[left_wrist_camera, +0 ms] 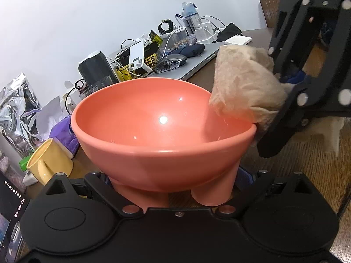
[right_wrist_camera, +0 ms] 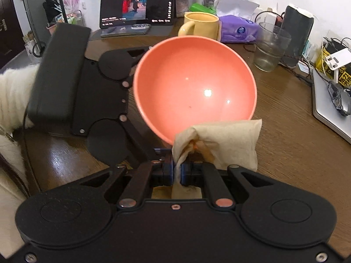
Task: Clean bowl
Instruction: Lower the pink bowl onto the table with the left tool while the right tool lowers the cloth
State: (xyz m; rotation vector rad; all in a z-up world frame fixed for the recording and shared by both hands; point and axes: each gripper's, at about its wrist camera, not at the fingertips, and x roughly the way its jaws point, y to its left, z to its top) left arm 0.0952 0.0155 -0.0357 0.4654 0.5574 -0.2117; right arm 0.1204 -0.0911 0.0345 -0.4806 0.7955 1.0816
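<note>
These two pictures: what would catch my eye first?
The salmon-pink bowl fills the middle of both views, gripped at its foot by the left gripper above the wooden table. At its rim, the right gripper pinches a crumpled beige cloth. Behind, a yellow mug and a lit screen stand out.

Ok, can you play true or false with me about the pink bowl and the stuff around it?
1. The salmon-pink plastic bowl has soup in it. False: it holds no food.
2. The right tongs pinch a crumpled beige paper towel. True.
3. The towel touches the bowl's rim. True.
4. The yellow ceramic mug is blue. False: yellow.
5. The left tongs hold the mug. False: they hold the bowl's foot.
</note>
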